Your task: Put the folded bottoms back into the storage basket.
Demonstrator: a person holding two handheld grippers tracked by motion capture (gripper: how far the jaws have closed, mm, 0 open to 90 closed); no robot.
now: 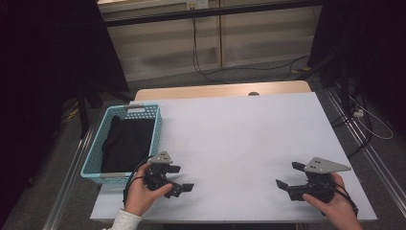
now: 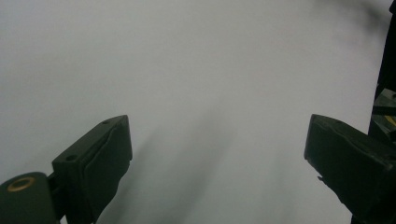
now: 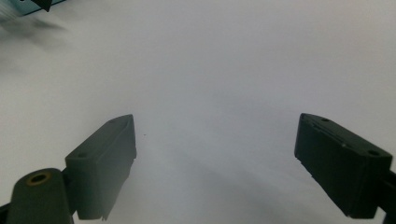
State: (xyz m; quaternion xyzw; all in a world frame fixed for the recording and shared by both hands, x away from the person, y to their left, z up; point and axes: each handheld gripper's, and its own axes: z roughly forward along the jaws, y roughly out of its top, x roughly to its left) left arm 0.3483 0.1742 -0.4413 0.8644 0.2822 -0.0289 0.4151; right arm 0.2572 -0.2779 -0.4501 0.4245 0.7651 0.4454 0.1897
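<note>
The black cloth (image 1: 125, 143) lay heaped in the blue basket (image 1: 98, 149) at the bench's (image 1: 239, 134) left edge. Both claws, left claw (image 1: 181, 178) and right claw (image 1: 287, 175), gaped empty. Soft and limp, probably light; best pinched at a raised fold.

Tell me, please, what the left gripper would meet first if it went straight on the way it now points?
Probably the right gripper opposite; between them lies only bare white table, though depth is unclear. The left gripper stands open and empty.

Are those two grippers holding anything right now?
No. The left gripper and right gripper both stand open over the bare white table.
</note>
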